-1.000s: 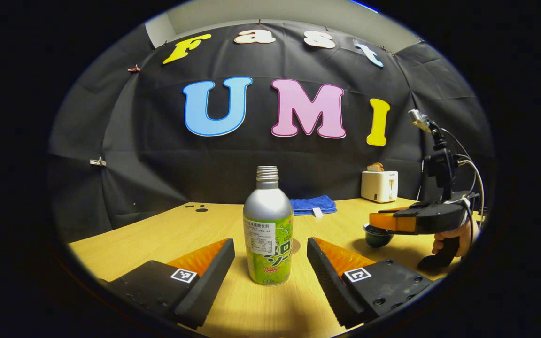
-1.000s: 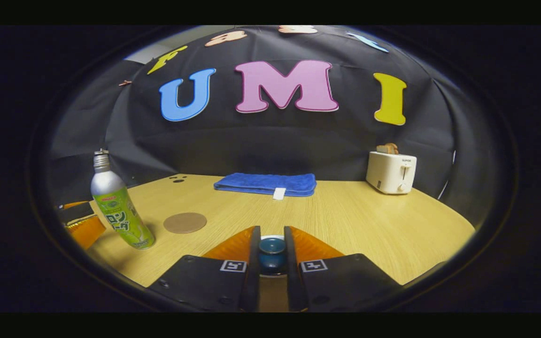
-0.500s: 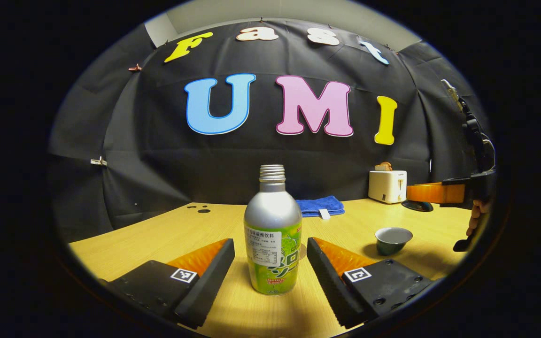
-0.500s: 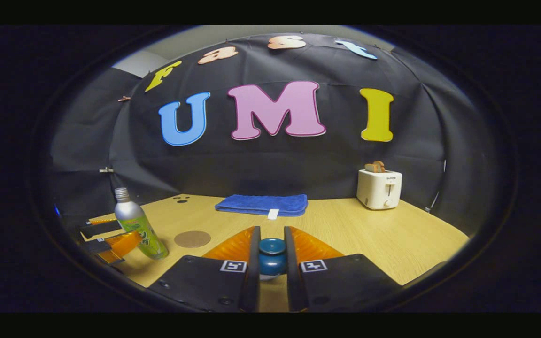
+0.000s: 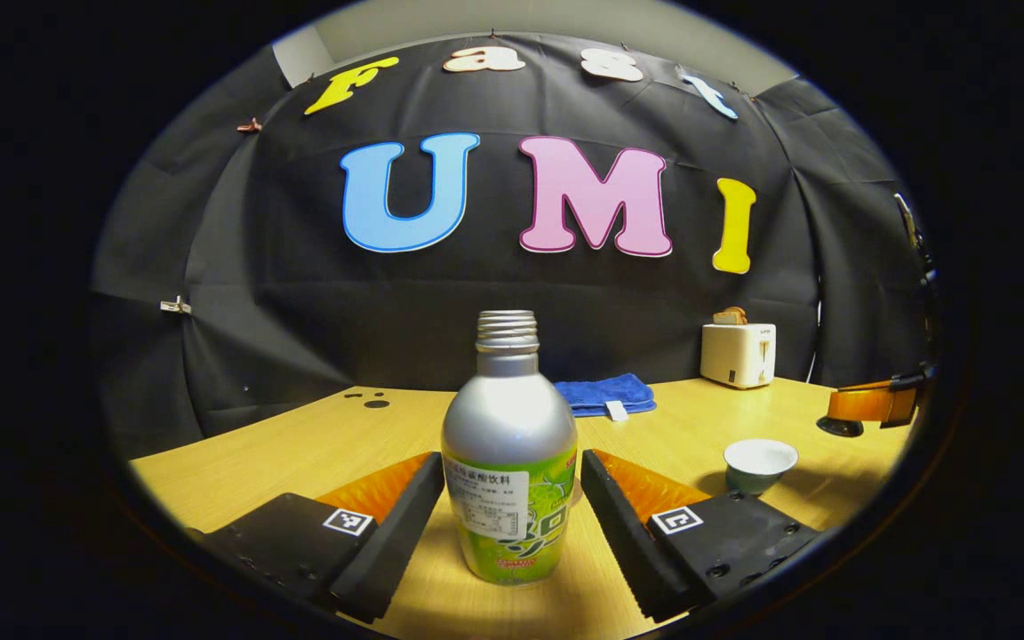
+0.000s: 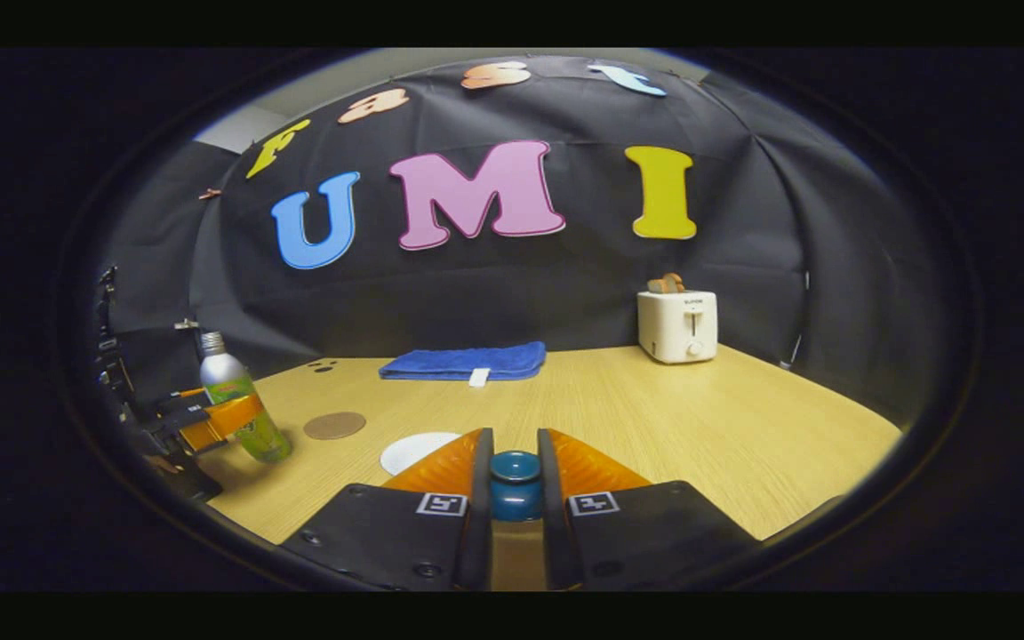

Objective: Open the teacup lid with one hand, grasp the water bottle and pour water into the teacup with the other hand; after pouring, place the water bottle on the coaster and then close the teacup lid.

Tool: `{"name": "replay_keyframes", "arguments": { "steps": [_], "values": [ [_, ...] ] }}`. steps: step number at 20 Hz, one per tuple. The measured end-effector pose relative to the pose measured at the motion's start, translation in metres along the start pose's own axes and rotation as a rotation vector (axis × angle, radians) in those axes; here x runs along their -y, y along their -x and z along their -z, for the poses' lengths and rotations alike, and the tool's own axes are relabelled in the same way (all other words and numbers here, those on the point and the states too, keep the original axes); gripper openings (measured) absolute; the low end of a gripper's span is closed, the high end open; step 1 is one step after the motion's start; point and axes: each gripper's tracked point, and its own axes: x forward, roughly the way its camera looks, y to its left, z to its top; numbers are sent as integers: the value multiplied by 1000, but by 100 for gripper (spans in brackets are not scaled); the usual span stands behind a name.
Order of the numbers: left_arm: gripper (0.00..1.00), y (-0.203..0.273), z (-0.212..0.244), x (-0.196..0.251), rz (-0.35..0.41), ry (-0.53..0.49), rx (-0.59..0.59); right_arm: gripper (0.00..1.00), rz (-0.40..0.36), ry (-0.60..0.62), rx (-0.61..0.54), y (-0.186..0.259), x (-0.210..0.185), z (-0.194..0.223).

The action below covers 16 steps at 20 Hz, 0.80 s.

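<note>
My right tool (image 6: 513, 484) is closed on the blue knob of the teacup lid (image 6: 515, 476), both fingers pressing on it. Over the last second I have lifted the lid off and carried it away to the right. In the left gripper view the right tool (image 5: 868, 404) now sits near the far right edge, with the dark lid (image 5: 836, 427) hanging beneath it, well apart from the cup. The teacup (image 5: 759, 461) stands uncovered on the table (image 5: 316, 436), its pale inside showing; a second ago the tool and lid were right over it.

My left tool (image 5: 512, 533) is wide open, holding nothing. The water bottle (image 5: 509, 462) stands upright between its fingers, with no cap on its threaded neck. It has grown larger in this view, so I have been moving in on it. I can't tell whether either finger touches it yet. In the right gripper view the round brown coaster (image 6: 335, 425) lies just beside the bottle (image 6: 233, 407).

I judge the lid-opening step done. Next comes closing on the bottle and pouring.
</note>
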Motion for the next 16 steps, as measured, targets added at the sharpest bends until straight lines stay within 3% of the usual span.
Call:
{"name": "replay_keyframes", "arguments": {
  "steps": [2,3,4,5,7,8,10,11,14,16],
  "values": [
    [98,-10,-3,-1,-1,0,0,22,2,-7,-4,-1,4,5],
    [98,-13,-4,-1,-1,-1,1,27,-3,-10,0,-1,4,4],
    [98,-14,-3,-1,0,-1,1,22,-6,-12,13,-1,3,3],
    [98,-16,-2,-1,0,0,1,27,-1,-8,27,0,5,0],
    [92,-19,-2,-4,-20,0,0,27,3,1,44,2,7,-2],
    [83,-16,-2,-6,-27,-1,-2,27,4,0,57,1,7,-3],
    [83,-16,-2,-5,-29,-3,-2,27,15,4,92,4,10,-9],
    [83,-16,-2,-4,-27,-6,-3,22,20,11,112,5,11,-12],
    [81,-17,-3,4,-5,-48,1,22,55,88,145,7,19,-14],
    [81,-21,-5,14,15,-107,0,27,43,103,143,6,14,-14]
  ]
}}
